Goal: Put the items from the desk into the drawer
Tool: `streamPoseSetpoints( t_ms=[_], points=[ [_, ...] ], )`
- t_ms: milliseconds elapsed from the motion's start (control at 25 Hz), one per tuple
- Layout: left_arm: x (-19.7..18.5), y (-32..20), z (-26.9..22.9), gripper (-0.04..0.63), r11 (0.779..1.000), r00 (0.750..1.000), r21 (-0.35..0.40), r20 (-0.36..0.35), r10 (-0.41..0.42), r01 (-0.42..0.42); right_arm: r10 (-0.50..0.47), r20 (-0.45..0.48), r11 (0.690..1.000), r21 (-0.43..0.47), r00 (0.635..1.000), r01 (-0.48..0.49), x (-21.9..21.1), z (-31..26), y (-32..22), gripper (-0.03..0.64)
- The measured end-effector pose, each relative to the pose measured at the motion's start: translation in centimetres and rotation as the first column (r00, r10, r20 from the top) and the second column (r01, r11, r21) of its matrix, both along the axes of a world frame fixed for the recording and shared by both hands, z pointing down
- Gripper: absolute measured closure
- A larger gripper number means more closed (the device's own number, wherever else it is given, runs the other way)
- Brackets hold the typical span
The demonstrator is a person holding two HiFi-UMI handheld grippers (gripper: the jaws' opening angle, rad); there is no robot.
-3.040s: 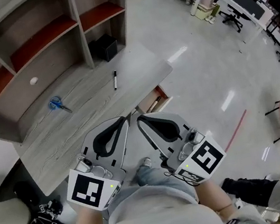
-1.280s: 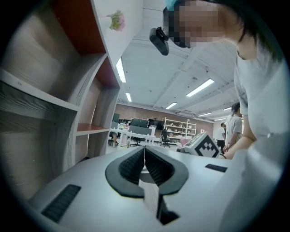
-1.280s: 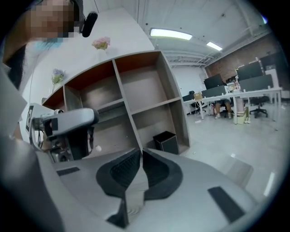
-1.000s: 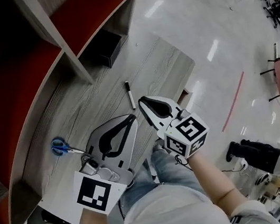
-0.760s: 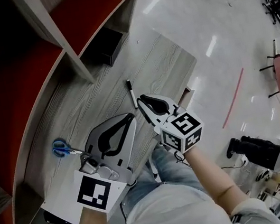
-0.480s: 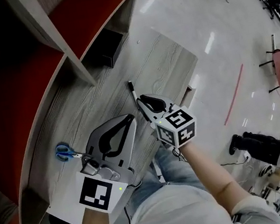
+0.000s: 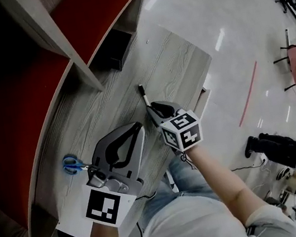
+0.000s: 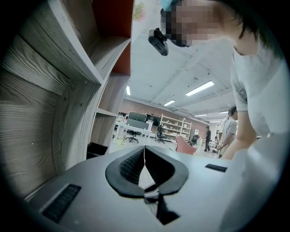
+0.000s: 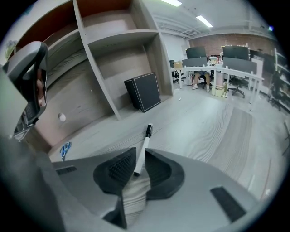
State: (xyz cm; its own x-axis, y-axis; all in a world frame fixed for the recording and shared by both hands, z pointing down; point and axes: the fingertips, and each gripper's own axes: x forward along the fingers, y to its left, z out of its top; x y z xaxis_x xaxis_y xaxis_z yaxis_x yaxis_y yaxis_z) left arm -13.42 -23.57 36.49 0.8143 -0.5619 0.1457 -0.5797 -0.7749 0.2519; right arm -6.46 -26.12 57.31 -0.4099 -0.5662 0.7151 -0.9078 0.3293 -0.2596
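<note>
**Right gripper straddles the marker**

Blue-handled scissors [image 7: 72, 166] lie at the left of the grey wood-grain desk [image 7: 178, 64]. Near them, the left gripper [image 7: 137, 125] hovers with its jaws closed on nothing. The right gripper [image 9: 140, 150] has its jaws slightly apart around the lower end of the white marker with a black cap [image 9: 145, 140], which lies flat on the desk. A pale wooden drawer [image 7: 203, 98] stands partly open at the desk's right edge

My right gripper [image 7: 149, 108] is low, its jaws a little apart, with the near end of the marker [image 9: 146, 138] in the gap. My left gripper [image 7: 138, 126], jaws together, hangs left of the marker.
</note>
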Motion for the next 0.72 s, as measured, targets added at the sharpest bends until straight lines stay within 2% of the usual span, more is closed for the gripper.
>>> streamPoseSetpoints(
  t_ms=[120, 440, 720],
  points=[
    [-0.44, -0.21, 0.27, 0.584, 1.0, 1.0, -0.009, 0.0, 0.0, 0.0, -0.003, -0.025, 1.0, -0.024, 1.0, 0.003, -0.1, 0.82, 0.1, 0.548],
    [-0.88, -0.44, 0.4, 0.584, 1.0, 1.0, -0.014, -0.003, -0.006, 0.006, -0.017, -0.108, 1.0, -0.02, 0.994, 0.015, -0.12, 0.94, 0.07, 0.569],
    [-0.77, -0.19, 0.27, 0.584, 1.0, 1.0, -0.016, 0.011, -0.01, 0.01, -0.041, -0.125, 0.999, 0.005, 0.991, 0.042, -0.37, 0.31, 0.2, 0.572]
  ],
)
